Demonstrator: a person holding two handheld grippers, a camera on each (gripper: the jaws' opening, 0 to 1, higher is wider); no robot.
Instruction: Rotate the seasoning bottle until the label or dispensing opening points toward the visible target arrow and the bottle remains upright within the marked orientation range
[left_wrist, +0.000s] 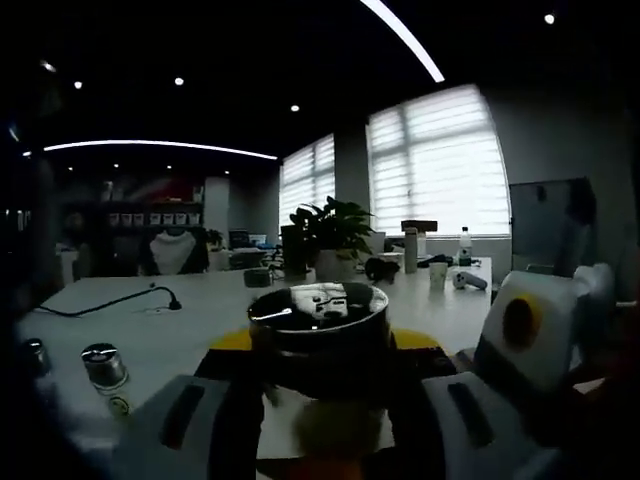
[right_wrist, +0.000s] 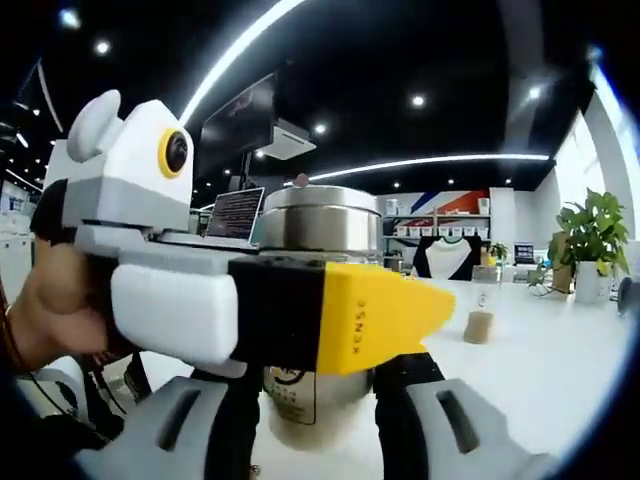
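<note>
White desk (left_wrist: 180, 320) wide, open room left and behind. Seasoning bottle (left_wrist: 318, 330) upright near front edge, steel cap up. Left gripper (right_wrist: 385, 318) jaws closed on bottle's side, yellow tip across it. Right gripper (right_wrist: 318, 415) jaws flank bottle base; grip unclear. Small shaker (left_wrist: 103, 366) stands apart, left.

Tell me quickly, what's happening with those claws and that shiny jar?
Left gripper shut on silver metal-lidded seasoning bottle, upright. Right gripper shut on it too. Small metal-capped jar stands apart on white table.
</note>
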